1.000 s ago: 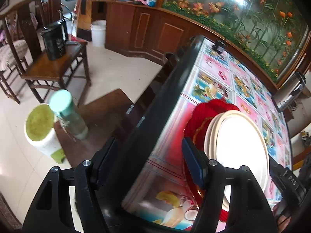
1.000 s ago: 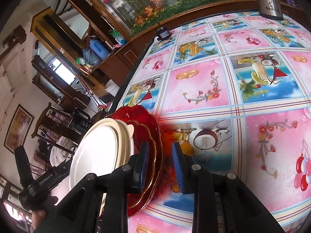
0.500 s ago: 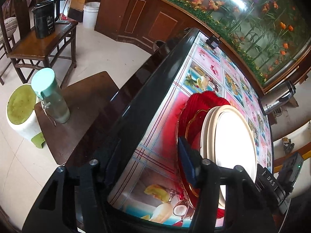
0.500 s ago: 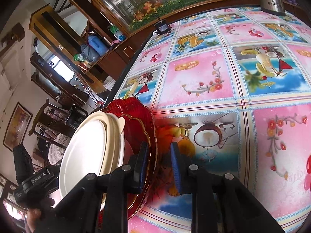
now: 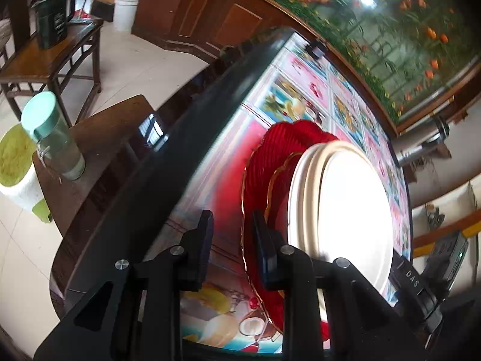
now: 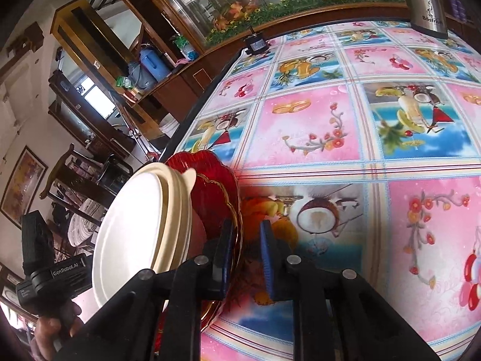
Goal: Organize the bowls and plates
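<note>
A stack of dishes sits near the table's edge: cream plates (image 5: 345,210) on top of red scalloped glass plates (image 5: 270,156) with gold rims. The stack also shows in the right wrist view, cream plates (image 6: 135,234) over red plates (image 6: 216,198). My left gripper (image 5: 231,234) has its jaws narrowed around the red plates' rim on one side. My right gripper (image 6: 245,246) has its jaws close around the red rim on the opposite side. The stack looks tilted up from the tablecloth (image 6: 330,126).
A steel kettle (image 6: 424,0) stands at the table's far edge, a small black device (image 6: 255,43) near the far corner. Left of the table are a dark stool with a mint-lidded bottle (image 5: 52,138) and a wooden chair (image 5: 51,57).
My left gripper's jaws have narrowed from wide open to close around the red plates' rim. The right gripper stays on the opposite rim. The stack has tilted and shifted slightly.
</note>
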